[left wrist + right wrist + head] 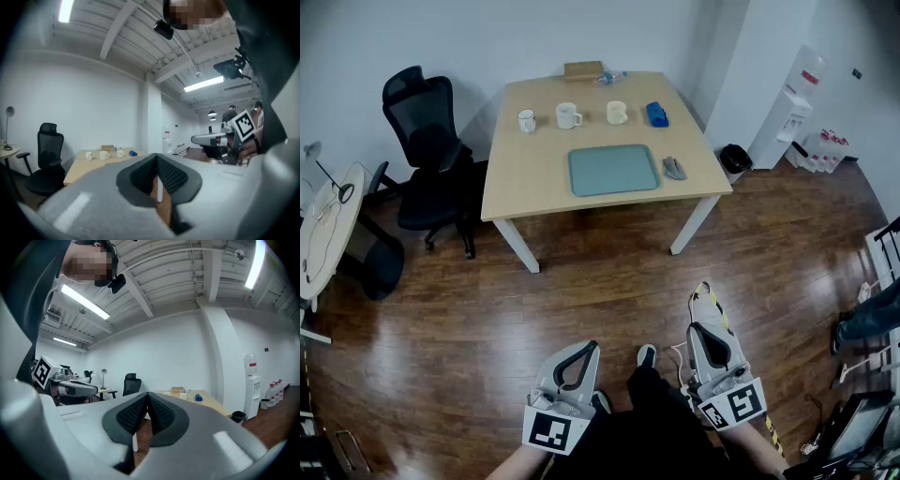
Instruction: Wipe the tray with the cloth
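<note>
Far across the wood floor, the counter holds the tray, with the cloth just right of it. It looks soft and limp, so I'd pinch its bunched middle. My left gripper and right gripper are closed and empty.

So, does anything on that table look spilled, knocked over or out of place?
Nothing stands out. The tray lies flat on the table, the cloth sits just right of it, and the three mugs stand upright in a row behind. No spill shows.
</note>
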Action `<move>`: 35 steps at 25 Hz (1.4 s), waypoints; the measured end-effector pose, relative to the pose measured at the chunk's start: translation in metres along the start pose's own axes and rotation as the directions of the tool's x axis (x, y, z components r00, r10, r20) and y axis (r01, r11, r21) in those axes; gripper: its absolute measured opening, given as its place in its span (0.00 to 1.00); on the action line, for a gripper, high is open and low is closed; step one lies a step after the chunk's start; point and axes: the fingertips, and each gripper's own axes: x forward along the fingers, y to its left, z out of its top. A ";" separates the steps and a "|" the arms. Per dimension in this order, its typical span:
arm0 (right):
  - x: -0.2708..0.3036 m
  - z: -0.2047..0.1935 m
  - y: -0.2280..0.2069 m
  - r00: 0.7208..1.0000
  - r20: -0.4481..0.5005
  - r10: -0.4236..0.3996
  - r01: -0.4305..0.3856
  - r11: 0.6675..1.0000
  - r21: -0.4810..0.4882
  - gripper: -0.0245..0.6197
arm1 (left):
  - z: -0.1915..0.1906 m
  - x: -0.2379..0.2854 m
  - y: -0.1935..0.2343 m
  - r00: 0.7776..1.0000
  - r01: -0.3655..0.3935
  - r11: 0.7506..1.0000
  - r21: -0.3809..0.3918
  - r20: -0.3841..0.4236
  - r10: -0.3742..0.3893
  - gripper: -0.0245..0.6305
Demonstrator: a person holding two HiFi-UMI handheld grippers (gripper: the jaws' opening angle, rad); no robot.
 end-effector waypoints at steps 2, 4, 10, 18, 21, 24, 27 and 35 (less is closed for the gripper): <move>0.020 -0.012 -0.022 1.000 -0.003 -0.001 0.001 1.000 0.012 0.05 | -0.006 0.028 0.013 1.000 -0.007 1.000 0.003 -0.015 0.007 0.04; 0.044 -0.023 -0.052 1.000 -0.001 -0.003 0.003 1.000 0.024 0.05 | -0.010 0.061 0.026 1.000 -0.020 1.000 0.010 -0.024 0.020 0.04; 0.147 -0.044 -0.168 1.000 0.017 -0.011 0.009 0.995 0.099 0.05 | -0.017 0.179 0.081 0.988 -0.124 0.992 0.022 -0.094 0.126 0.04; 0.285 -0.017 -0.286 0.996 0.034 0.085 -0.088 0.989 0.118 0.05 | 0.022 0.310 0.168 0.940 -0.328 0.944 0.030 -0.089 0.330 0.04; 0.316 -0.024 -0.319 0.999 0.009 0.054 -0.055 0.990 0.127 0.05 | 0.017 0.332 0.201 0.917 -0.383 0.924 -0.020 -0.125 0.378 0.04; 0.340 -0.047 -0.346 0.998 -0.057 0.016 -0.008 0.992 0.129 0.05 | -0.008 0.350 0.235 0.904 -0.402 0.913 -0.073 -0.191 0.383 0.04; 0.367 -0.090 -0.367 0.986 -0.166 0.001 0.026 0.987 0.160 0.06 | -0.043 0.363 0.277 0.887 -0.424 0.902 -0.081 -0.236 0.396 0.04; 0.422 -0.229 -0.420 0.858 -0.501 -0.113 0.211 0.967 0.144 0.25 | -0.119 0.393 0.369 0.862 -0.404 0.909 -0.101 -0.373 0.342 0.11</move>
